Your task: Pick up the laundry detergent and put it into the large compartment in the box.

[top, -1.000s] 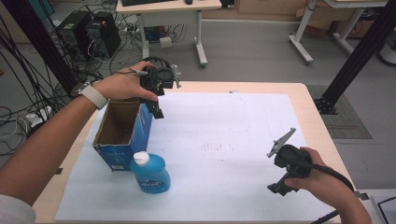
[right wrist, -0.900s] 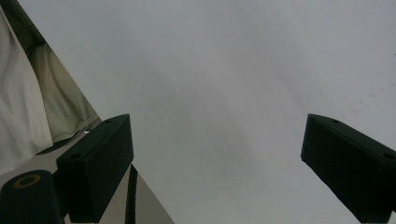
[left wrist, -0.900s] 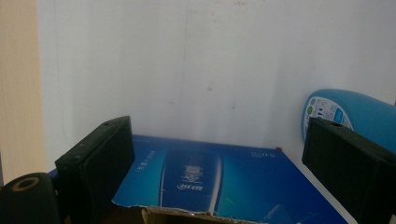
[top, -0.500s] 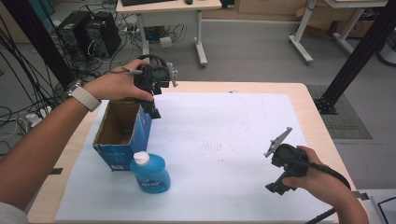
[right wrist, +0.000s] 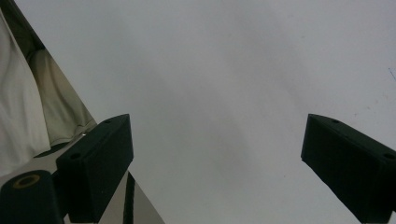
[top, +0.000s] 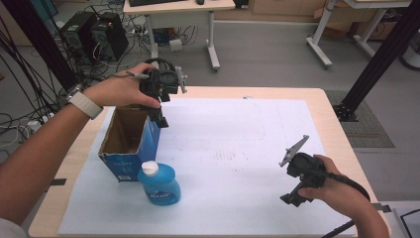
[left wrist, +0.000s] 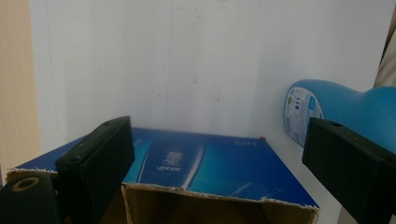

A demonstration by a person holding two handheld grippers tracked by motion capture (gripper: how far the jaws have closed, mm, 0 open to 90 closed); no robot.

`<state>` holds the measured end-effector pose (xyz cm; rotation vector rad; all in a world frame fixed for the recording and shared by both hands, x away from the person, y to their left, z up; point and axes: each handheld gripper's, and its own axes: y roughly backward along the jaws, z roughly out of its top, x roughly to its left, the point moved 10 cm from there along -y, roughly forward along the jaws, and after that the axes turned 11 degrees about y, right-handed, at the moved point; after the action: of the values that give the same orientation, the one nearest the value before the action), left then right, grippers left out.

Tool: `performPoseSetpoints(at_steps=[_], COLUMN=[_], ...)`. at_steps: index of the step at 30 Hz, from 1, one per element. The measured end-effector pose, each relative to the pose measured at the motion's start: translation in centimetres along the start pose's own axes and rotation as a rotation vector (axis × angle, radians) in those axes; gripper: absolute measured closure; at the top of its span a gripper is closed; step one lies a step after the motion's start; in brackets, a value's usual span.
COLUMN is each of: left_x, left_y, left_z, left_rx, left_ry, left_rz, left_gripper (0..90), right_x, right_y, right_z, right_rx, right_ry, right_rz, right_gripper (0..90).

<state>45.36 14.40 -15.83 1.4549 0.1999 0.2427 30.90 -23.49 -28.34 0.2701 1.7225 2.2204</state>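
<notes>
Two grippers, both wide open, empty: left gripper (top: 161,119) over blue box (top: 130,144) rim, blue bottle (top: 159,184) just beside; right gripper (top: 292,198) low on white surface (top: 237,163), well apart.

The cardboard box (top: 130,141) and blue bottle (top: 159,183), just beside each other, crowd the desk's (top: 341,129) left side; its white sheet (top: 237,148) lies bare from there to the right gripper (top: 292,198).

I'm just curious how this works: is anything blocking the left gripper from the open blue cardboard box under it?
Nothing visible. The left gripper hangs open at the blue cardboard box's far corner; the blue plastic bottle lies beside the box.
</notes>
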Motion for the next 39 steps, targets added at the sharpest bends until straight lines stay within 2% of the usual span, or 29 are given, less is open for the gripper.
performPoseSetpoints(at_steps=[8, 11, 16, 19, 23, 27, 31, 35, 39], left_x=[-1.0, -1.7, -2.6, -3.4, -4.3, -5.0, -5.5, -6.4, -7.3], left_y=[1.1, 1.1, 1.3, 1.9, 2.6, 2.9, 3.3, 3.5, 3.7], left_z=[-0.6, -0.7, -1.0, -1.1, -1.2, -1.6, -2.2, -2.6, -3.2], left_rx=[0.008, 0.023, 0.016, 0.012, 0.013, 0.017, -0.009, 0.002, 0.003], left_ry=[0.008, 0.009, 0.01, -0.002, -0.007, 0.001, 0.012, -0.002, 0.007], left_rz=[-0.015, 0.003, 0.009, 0.02, -0.009, 0.004, -0.003, -0.002, -0.008], left_gripper=[9.6, 9.6, 10.4, 11.5, 11.6, 11.6, 11.6, 11.6, 11.5], right_x=[0.1, 0.1, 0.4, 0.4, 0.6, 0.7, 0.8, 0.9, 0.9], right_y=[0.1, 0.1, 0.1, 0.2, 0.4, 0.5, 0.5, 0.5, 0.4], right_z=[0.0, 0.0, 0.0, -0.1, -0.2, -0.2, -0.1, 0.0, 0.1], right_rx=[-0.003, -0.005, -0.004, -0.005, -0.005, -0.006, -0.006, -0.001, 0.018], right_ry=[-0.002, 0.004, 0.004, -0.001, -0.002, 0.0, 0.006, 0.008, 0.015], right_rz=[-0.004, -0.005, -0.003, -0.008, -0.014, -0.015, -0.015, -0.015, -0.008], right_gripper=[9.1, 9.1, 9.1, 9.1, 9.1, 9.1, 9.1, 9.1, 9.1])
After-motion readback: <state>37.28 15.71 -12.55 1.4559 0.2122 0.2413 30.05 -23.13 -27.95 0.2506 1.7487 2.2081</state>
